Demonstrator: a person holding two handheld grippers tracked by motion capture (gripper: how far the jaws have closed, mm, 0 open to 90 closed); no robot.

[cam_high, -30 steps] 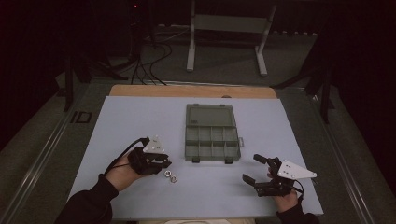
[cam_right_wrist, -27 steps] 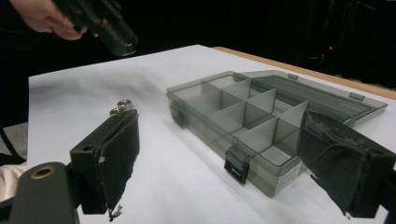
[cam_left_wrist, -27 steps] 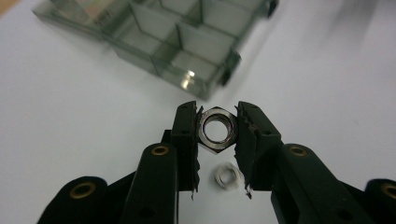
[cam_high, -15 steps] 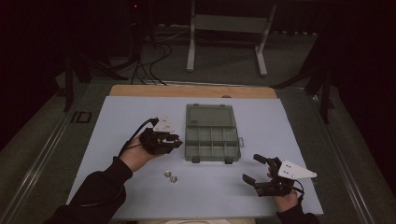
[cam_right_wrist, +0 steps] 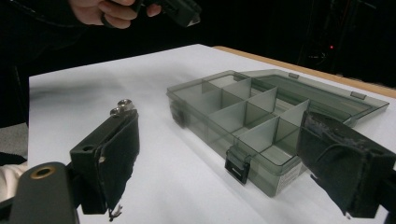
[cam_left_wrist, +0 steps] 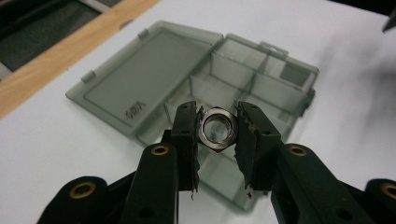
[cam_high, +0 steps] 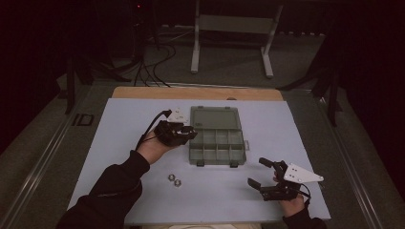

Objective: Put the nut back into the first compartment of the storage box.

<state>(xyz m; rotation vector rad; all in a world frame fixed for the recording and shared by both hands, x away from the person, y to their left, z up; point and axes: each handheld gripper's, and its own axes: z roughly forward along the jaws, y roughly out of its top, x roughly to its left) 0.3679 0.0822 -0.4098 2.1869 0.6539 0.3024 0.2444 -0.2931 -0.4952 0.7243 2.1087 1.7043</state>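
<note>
- In the high view: left gripper [cam_high: 187, 134] held above the left edge of the open compartment box [cam_high: 217, 152], jaws closed on a nut, evidently to drop it into a cell. Two more nuts [cam_high: 175, 180] left on the table [cam_high: 124, 124] in front of the box, presumably awaiting the same trip. Right gripper [cam_high: 260, 173] resting near the table's front right corner, jaws spread wide and empty, kept clear of the work.
- In the left gripper view: nut [cam_left_wrist: 217, 127] pinched by its flats between the two black jaws, bore facing the camera, poised over the divided cells with the lid [cam_left_wrist: 140, 79] laid flat behind; a grip suited to a clean release.
- In the right gripper view: jaws standing far apart with nothing between; box seen obliquely, latch [cam_right_wrist: 237, 166] toward the camera; the spare nuts just visible behind the left jaw.
- Against the earlier frames: left gripper carried from beside the loose nuts up to the box; right gripper unmoved.
</note>
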